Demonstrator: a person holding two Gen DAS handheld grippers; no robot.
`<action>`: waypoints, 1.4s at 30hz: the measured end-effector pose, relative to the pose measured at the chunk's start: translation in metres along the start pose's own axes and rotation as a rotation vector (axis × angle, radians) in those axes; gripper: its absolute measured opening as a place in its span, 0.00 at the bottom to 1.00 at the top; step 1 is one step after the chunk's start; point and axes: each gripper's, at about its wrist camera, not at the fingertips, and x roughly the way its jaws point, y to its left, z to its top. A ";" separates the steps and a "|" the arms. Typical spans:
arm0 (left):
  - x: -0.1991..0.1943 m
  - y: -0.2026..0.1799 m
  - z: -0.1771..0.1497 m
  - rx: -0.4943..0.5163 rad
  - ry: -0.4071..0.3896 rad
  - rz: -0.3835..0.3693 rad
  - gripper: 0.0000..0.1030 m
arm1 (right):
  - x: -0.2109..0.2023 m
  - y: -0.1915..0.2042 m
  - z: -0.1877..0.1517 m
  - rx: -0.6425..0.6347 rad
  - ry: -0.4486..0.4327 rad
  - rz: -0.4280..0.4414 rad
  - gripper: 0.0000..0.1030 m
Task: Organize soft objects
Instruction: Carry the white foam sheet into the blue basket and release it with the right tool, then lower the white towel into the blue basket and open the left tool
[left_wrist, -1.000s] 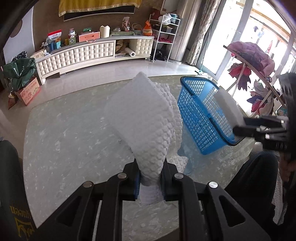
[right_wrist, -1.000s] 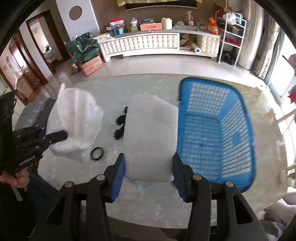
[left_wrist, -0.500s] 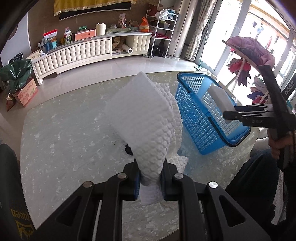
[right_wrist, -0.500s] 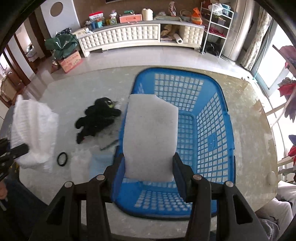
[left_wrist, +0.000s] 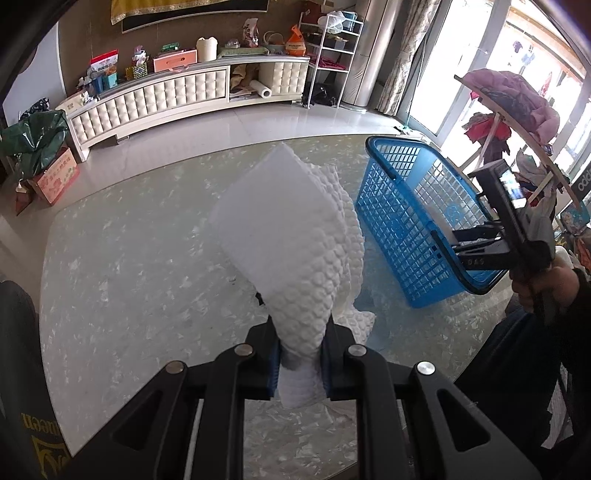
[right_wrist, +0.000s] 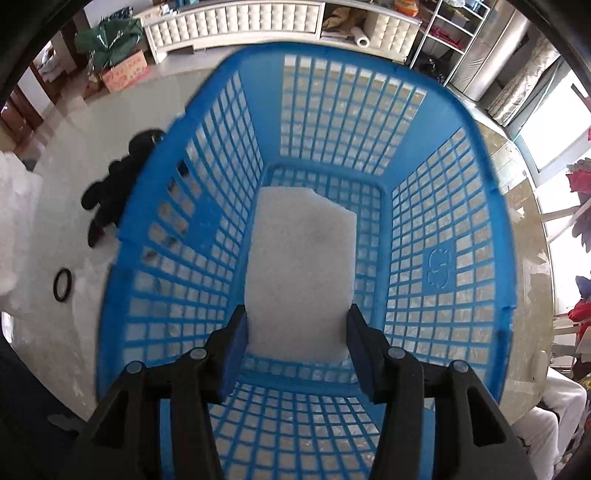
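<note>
My left gripper (left_wrist: 301, 354) is shut on the lower end of a white bubble-textured foam sheet (left_wrist: 291, 240), which stands up above the marble table (left_wrist: 129, 240). To its right stands a blue plastic basket (left_wrist: 399, 206). In the right wrist view my right gripper (right_wrist: 297, 332) points down inside the basket (right_wrist: 443, 229), with a flat white foam slab (right_wrist: 299, 251) between its pads. Its jaws are opening, and the pads still touch the slab's sides. The slab's far end is close to the basket floor.
A black plush toy (right_wrist: 114, 184) and a black ring (right_wrist: 62, 285) lie on the table left of the basket. A hand (left_wrist: 543, 284) holds the right gripper at the basket's near rim. A white cabinet (left_wrist: 155, 99) and a clothes rack (left_wrist: 517, 110) stand beyond the table.
The right gripper has moved over the basket and gone down into it with the foam slab. The left gripper and its bubble sheet have stayed in place.
</note>
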 end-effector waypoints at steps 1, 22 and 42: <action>0.000 0.000 0.000 0.002 -0.001 -0.002 0.15 | 0.002 0.001 -0.001 0.001 0.003 0.000 0.48; -0.001 -0.001 0.002 0.009 -0.006 0.012 0.15 | 0.005 0.012 -0.024 -0.078 0.005 0.060 0.53; -0.013 -0.034 0.022 0.053 -0.020 -0.016 0.15 | -0.081 -0.005 -0.046 -0.072 -0.240 0.011 1.00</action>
